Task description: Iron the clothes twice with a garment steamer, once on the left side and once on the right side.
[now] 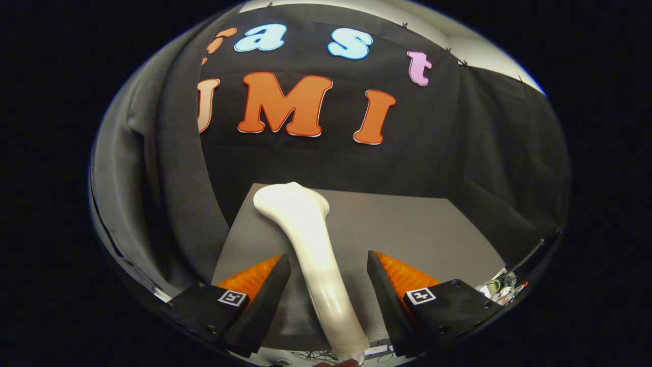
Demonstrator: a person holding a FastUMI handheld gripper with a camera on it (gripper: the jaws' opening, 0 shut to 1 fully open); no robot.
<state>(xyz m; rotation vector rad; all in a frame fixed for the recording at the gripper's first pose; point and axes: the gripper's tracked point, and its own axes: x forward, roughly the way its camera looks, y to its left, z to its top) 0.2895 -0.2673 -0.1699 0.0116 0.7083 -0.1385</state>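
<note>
Gripper view: gripper (328, 262) fingers spread wide, clamped on nothing. Each finger carries a square marker tag on its block near the base.

Garment steamer (311, 239) sits in the gap between the two fingers, white, glossy, long curved handle. It runs from low between the finger bases, up and slightly left, out past the fingertips. Its wider head end lies beyond the tips, over the near-left part of the grey board (423, 229). Clear gap visible on both sides of the handle; neither finger touches it. Left finger is closer to the handle than the right one.

Grey board is flat, matte, lies ahead of and under the fingers, extends back to the dark booth cloth (153, 178). Cloth hangs in folds on the left and right, wraps behind the board.

Small cluster of wires and bits (501, 290) off the board's right corner, outside the right finger. Too small to identify. Can't make out any garment detail on the board surface.
</note>
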